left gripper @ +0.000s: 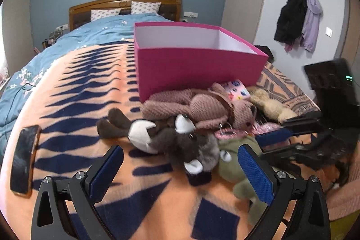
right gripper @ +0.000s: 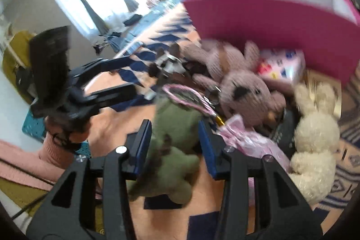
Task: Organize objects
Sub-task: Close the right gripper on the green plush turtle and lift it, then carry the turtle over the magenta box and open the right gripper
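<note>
Green soft toy [right gripper: 173,150] lies between your right hand-held gripper [right gripper: 174,127] pads, contact unclear; your left hand-held gripper [left gripper: 180,161] gapes empty.

On the bed [left gripper: 67,87], the plush toys [left gripper: 180,127] lie heaped just before the open box [left gripper: 198,69], a phone [left gripper: 23,159] well left of them.

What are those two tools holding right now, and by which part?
The left tool is open and holds nothing. The right tool straddles the green plush toy around its middle; the blur hides whether it grips.
</note>
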### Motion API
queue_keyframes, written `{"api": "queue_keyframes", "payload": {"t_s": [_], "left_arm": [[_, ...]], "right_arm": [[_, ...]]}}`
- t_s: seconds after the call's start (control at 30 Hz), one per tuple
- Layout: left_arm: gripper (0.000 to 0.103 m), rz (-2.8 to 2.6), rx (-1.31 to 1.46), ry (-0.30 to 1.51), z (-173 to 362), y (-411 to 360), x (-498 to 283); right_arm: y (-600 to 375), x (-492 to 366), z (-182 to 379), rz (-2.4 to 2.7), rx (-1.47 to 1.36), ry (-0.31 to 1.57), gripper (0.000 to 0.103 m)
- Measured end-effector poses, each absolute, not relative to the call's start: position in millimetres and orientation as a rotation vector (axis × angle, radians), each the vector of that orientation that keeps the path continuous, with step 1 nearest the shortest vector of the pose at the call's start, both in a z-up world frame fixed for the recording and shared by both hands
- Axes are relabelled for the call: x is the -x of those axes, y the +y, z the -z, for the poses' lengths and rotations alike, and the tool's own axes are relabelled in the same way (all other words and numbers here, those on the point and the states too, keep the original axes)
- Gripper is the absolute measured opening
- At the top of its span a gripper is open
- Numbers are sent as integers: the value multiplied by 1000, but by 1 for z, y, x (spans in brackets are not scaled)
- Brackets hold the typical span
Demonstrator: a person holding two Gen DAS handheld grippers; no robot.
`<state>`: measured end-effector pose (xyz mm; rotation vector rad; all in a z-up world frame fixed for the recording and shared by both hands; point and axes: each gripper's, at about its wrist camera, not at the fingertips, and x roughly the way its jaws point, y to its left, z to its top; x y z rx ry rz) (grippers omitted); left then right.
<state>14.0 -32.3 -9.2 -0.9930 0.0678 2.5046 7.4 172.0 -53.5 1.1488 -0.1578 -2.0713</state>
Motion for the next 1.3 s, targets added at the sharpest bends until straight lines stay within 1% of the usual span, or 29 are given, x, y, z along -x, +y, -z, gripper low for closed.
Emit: {"api": "queue_keyframes", "payload": {"t_s": [0.13,0.2,0.23,0.3,0.33,0.37,0.4,0.47,0.57,0.77,0.83,0.93,1.07,1.13,1.17,1.2,1.23,1.3], "left_arm": [[103,-2473,995,75,14,-28,-23],[103,-2464,995,76,16,-26,-25],[103,-2463,997,77,16,-26,-26],[103,-2462,999,72,16,-26,-27],[103,-2462,998,68,15,-27,-27],[103,-2462,997,62,15,-28,-28],[103,-2462,995,57,14,-29,-28],[103,-2463,990,53,13,-31,-31],[103,-2436,965,47,8,-31,-36],[103,-2335,820,-41,-24,-35,-45],[103,-2315,770,-31,-36,-29,-46],[103,-2270,717,0,-49,-12,-41],[103,-2240,695,38,-59,14,-20],[95,-2252,694,53,-62,24,-7],[86,-2256,699,52,-64,28,1],[81,-2258,717,44,-67,32,12],[79,-2265,725,38,-68,34,19],[72,-2298,738,16,-73,33,36]], "right_arm": [[162,6,68,1996,-1212,-209,53],[155,10,71,1972,-1220,-226,60],[152,12,72,1953,-1234,-233,60],[139,13,73,1958,-1240,-179,63],[136,14,73,1963,-1237,-167,63],[134,13,73,1966,-1231,-162,59],[133,12,70,1968,-1222,-154,53],[138,7,67,1975,-1198,-171,52],[147,-3,53,1969,-1139,-209,51],[163,-13,-2,2081,-920,-243,51],[168,-6,-16,2112,-866,-280,51],[172,3,-32,2178,-814,-284,51],[176,15,-57,2268,-757,-248,51],[175,24,-68,2306,-741,-228,51],[178,27,-72,2317,-736,-223,51],[177,31,-75,2332,-730,-218,51],[175,38,-78,2367,-718,-197,51],[174,46,-83,2395,-713,-188,51]]}}
